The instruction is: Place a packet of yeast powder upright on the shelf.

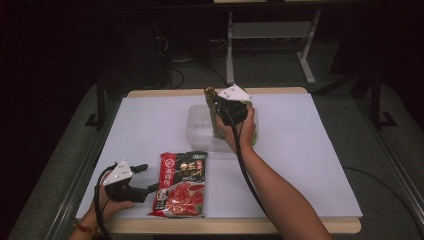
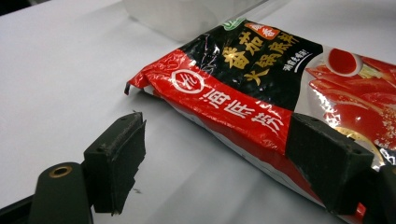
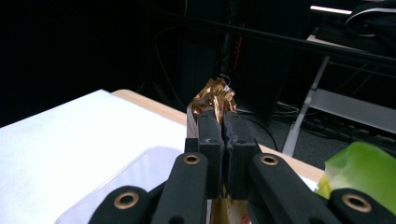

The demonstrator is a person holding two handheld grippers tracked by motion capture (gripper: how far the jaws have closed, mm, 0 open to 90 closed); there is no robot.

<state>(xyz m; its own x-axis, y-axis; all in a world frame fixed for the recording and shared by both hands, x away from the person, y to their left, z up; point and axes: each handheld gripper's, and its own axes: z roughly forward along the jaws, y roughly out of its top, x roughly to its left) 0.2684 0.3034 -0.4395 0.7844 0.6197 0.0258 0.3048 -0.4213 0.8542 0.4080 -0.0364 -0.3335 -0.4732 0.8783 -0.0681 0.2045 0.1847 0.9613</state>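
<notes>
While the right gripper (image 1: 220,102) pinched the gold-topped packet (image 3: 215,99) at upper centre of the high view, above the clear tub (image 1: 200,131), best move was lowering it straight in before release. Left gripper (image 1: 145,177) sat spread at lower left, jaws straddling the red soup-base pouch (image 1: 180,184) edge, not yet pressing.

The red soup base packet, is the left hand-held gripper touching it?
Cannot tell. In the left gripper view, the left hand-held gripper stands open astride the packet edge; one jaw overlaps it, but neither contact nor a gap shows plainly.
</notes>
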